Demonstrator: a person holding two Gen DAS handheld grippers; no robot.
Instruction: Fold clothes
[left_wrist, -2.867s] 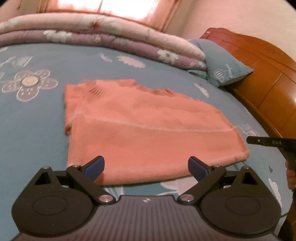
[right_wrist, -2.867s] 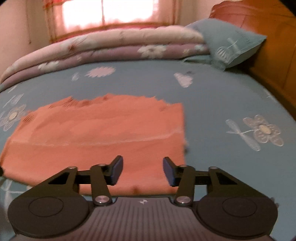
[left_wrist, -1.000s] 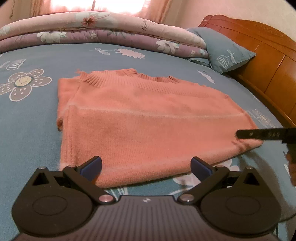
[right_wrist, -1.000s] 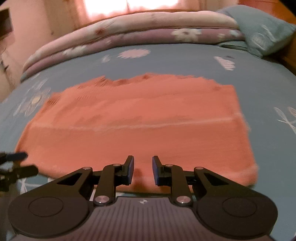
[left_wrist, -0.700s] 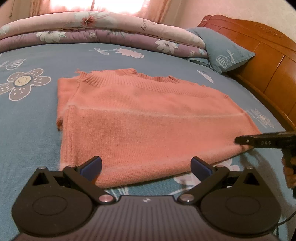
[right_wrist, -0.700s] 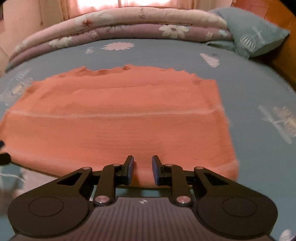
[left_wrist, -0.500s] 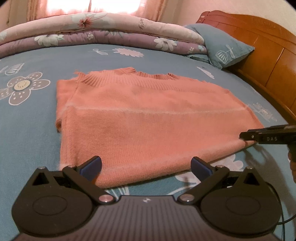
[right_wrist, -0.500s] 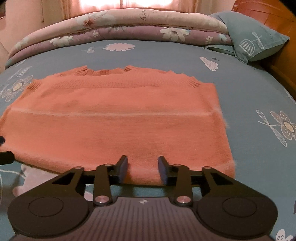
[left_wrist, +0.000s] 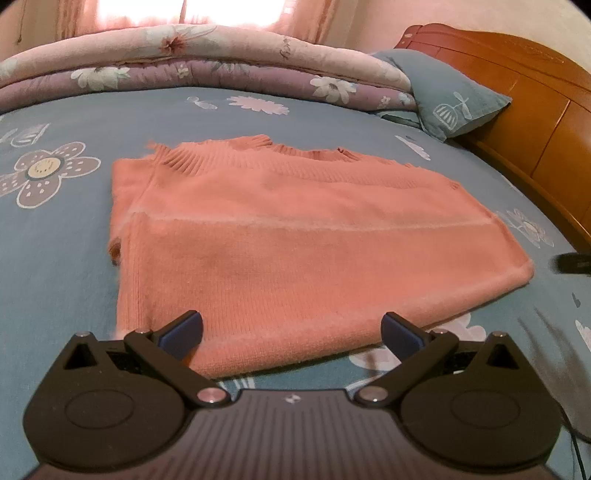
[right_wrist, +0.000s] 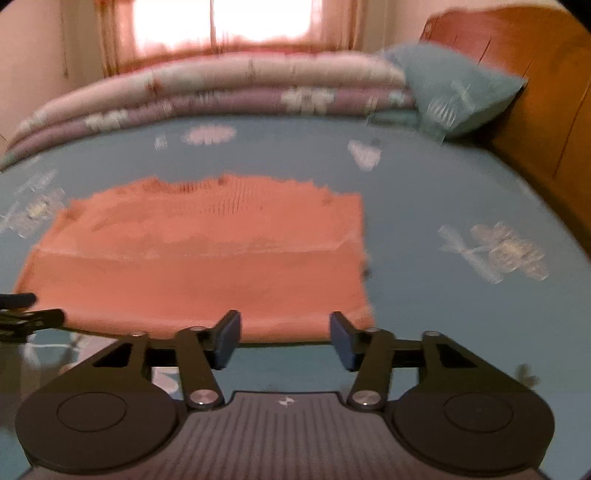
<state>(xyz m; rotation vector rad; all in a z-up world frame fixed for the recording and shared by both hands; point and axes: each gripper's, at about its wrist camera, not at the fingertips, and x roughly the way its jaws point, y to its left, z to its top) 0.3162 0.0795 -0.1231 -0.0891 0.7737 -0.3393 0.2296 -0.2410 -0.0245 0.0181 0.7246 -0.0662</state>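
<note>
A salmon-pink knit sweater (left_wrist: 295, 251) lies folded flat on the blue flowered bedsheet (left_wrist: 55, 258), its ribbed collar at the far edge. My left gripper (left_wrist: 291, 328) is open wide just above the sweater's near edge, nothing between its fingers. In the right wrist view, blurred by motion, the sweater (right_wrist: 207, 258) lies ahead and my right gripper (right_wrist: 284, 339) hovers over its near right edge with its jaws opening and nothing held. The right gripper's tip shows dark at the right edge of the left wrist view. The left gripper's fingers (right_wrist: 22, 314) poke in at the far left.
Rolled floral quilts (left_wrist: 207, 62) lie along the far side of the bed under a curtained window. A blue pillow (left_wrist: 447, 99) leans against the orange wooden headboard (left_wrist: 535, 110) on the right. Bare sheet (right_wrist: 461, 258) spreads right of the sweater.
My right gripper has pulled back and up from the sweater's near edge, and its jaws have gone from nearly shut to well apart. The left gripper and the sweater have stayed put.
</note>
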